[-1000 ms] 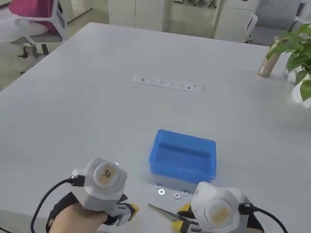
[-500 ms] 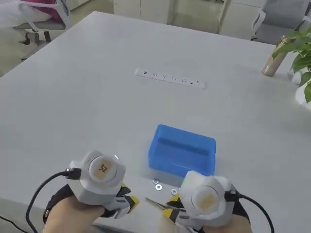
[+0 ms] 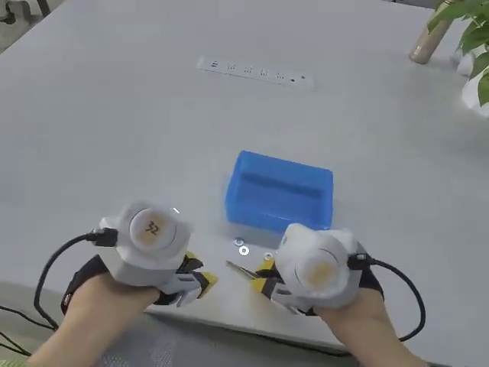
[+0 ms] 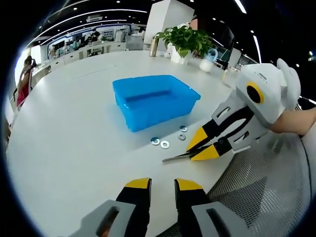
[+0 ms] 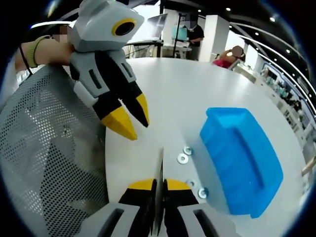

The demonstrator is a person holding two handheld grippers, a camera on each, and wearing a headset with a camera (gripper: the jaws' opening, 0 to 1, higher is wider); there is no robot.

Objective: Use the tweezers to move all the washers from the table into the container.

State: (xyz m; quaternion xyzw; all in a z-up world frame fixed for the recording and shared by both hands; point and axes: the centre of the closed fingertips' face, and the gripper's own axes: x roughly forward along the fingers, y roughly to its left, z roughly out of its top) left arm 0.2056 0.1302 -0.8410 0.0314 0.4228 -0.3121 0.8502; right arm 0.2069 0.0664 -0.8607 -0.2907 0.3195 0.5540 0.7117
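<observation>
Washers lie loose on the worktop just ahead of the tweezers and a little to their right in the right gripper view, strung along the near wall of the blue container, some close beside it and none inside that I can make out. The right claw is pressed together on the tweezers' handle end, so the thin metal legs run straight out along the claw's own line and low over the surface, the tip stopping short of the nearest washer. The left claw carries nothing, its jaws a little apart, and hovers near the worktop's front edge on the far side of the tweezers from the washers, so the right one is plainly the nearer and the one to do the work. As I judge it, the coming move is a short reach forward with a slight swing toward the container, then a pinch on a flat ring that offers only its thin edge; the smooth surface may let it slide. The worktop is pale grey and wide, with a white power strip well beyond the container, and a bottle and a leafy plant at its far corner. Other desks and ceiling lights of an open office show in the gripper views.
</observation>
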